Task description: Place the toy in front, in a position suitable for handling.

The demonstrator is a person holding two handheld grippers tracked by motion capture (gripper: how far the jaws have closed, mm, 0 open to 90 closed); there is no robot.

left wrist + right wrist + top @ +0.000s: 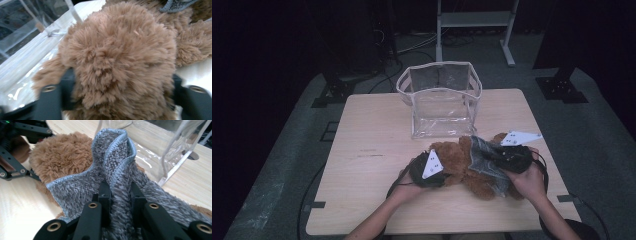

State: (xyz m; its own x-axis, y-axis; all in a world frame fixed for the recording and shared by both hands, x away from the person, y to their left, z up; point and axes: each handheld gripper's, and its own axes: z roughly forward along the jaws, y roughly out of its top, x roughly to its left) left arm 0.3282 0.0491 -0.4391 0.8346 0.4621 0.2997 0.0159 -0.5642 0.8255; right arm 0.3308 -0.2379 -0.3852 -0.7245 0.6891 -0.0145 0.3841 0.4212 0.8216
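Observation:
A brown teddy bear point(462, 167) lies on the wooden table point(372, 150), just in front of a clear plastic bag point(439, 100). A grey fuzzy cloth point(484, 159) is draped over the bear's middle. My left gripper point(443, 172) comes in from the left. In the left gripper view its jaws point(120, 100) press on both sides of the bear's furry head point(120, 57). My right gripper point(498, 155) reaches in from the right. Its jaws point(120, 192) pinch a raised fold of the grey cloth point(112, 162) above the bear point(65, 155).
The clear bag point(170, 145) stands upright with its mouth open, at the table's far middle. A white metal stand point(474, 20) and cables are on the dark floor beyond. Bare tabletop lies to the left and along the front edge.

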